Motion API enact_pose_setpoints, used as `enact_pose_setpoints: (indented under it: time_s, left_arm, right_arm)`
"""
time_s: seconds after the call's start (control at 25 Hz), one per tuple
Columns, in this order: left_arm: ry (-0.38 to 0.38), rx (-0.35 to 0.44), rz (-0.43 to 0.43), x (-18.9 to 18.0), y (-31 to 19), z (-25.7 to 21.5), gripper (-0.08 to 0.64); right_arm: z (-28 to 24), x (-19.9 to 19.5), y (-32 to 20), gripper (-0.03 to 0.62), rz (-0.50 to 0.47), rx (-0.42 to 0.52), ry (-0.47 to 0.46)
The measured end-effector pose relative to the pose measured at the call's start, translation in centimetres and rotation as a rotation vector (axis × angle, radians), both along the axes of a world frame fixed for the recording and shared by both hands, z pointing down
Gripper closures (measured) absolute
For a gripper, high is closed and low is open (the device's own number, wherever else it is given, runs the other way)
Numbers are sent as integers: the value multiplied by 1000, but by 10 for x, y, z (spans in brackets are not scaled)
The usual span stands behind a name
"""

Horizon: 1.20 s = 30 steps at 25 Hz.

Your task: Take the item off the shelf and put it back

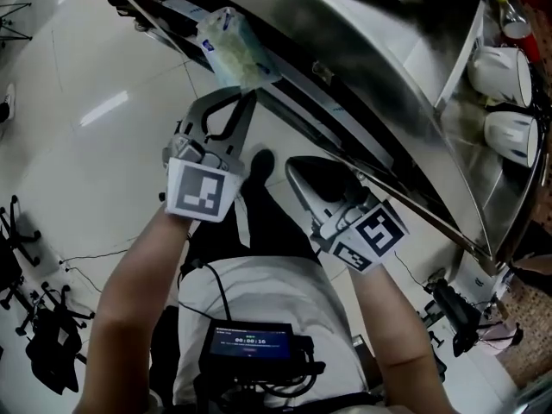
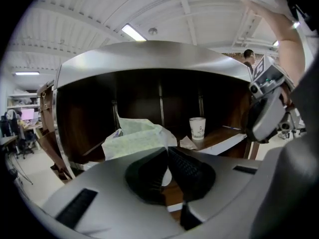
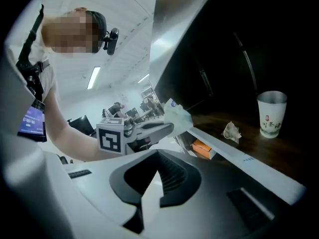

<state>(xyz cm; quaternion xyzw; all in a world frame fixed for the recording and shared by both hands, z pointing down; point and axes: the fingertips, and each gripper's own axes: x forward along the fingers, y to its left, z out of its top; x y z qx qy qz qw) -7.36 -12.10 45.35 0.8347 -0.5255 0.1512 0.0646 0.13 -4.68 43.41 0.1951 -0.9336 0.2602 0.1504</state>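
Crinkled pale-green plastic packet hung pinched in the left gripper just beside the dark wooden shelf's pale front edge; the right gripper was pressed together, empty. Seemingly mid-return, the packet next needed carrying over the board near the white paper cup before release.

Packet held in left tongs against shelf front edge; right tongs close beside, lower

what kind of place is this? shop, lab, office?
Probably an open-plan office or lab, not a shop. There is a desk area with a lit monitor, strip lights on a panelled ceiling, and a near-bare test shelf holding a paper cup.
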Motion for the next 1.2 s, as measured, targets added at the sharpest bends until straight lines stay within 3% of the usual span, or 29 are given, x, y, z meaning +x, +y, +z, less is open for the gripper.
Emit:
enact_pose_setpoints:
  time_s: [0.16, 0.32, 0.84, 1.04, 1.2]
  left_arm:
    - [-19, 47, 6, 7, -41, 1, 549]
    - [-93, 91, 74, 19, -76, 6, 548]
    - [-83, -38, 69, 34, -111, 45, 518]
    - [-77, -18, 73, 50, -112, 32, 483]
    - [-86, -6, 71, 38, -109, 30, 474]
  right_arm:
    - [7, 4, 3, 588, 17, -23, 7]
    - [9, 15, 6, 588, 45, -30, 12]
    - [14, 38, 3, 588, 100, -35, 17]
    - [7, 55, -1, 588, 109, -27, 7]
    - [10, 47, -6, 588, 114, -26, 6]
